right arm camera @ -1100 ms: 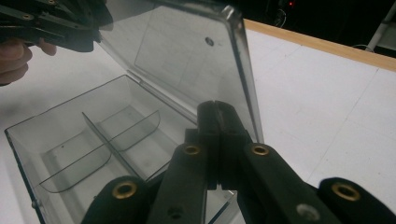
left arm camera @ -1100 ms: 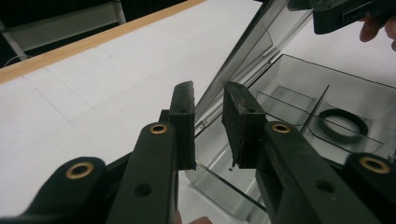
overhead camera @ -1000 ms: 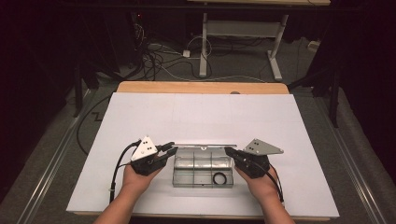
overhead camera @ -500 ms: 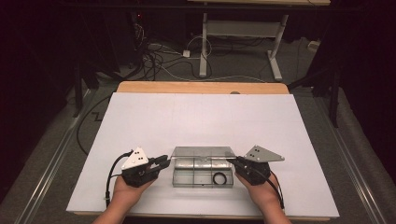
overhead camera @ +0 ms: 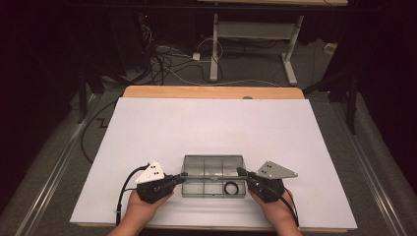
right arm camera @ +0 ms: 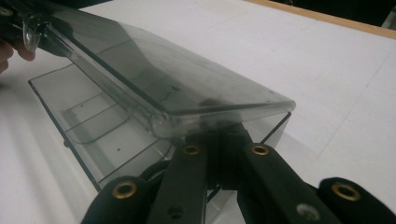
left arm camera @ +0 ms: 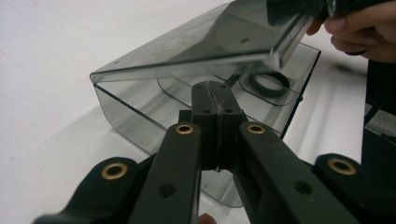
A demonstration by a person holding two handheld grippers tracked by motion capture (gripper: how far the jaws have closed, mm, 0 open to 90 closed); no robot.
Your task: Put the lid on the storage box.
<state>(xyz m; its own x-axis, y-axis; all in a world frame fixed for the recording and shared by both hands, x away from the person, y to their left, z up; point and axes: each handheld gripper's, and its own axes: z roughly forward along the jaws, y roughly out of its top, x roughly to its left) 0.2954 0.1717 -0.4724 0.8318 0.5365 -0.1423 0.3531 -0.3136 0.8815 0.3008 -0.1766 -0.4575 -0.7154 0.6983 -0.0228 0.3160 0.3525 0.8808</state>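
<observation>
While my left gripper (overhead camera: 178, 180) and right gripper (overhead camera: 243, 173), both pressed together, flank it at nine and three o'clock, the smoky plastic box (overhead camera: 212, 176) stands with its lid (left arm camera: 205, 44) half raised.

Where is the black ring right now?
High view: the black ring lies inside the clear box, in its front right compartment, nearest the right gripper.

Black claws (overhead camera: 180, 180) with brass rivets, grey three-cornered plates, trailing black cables.
</observation>
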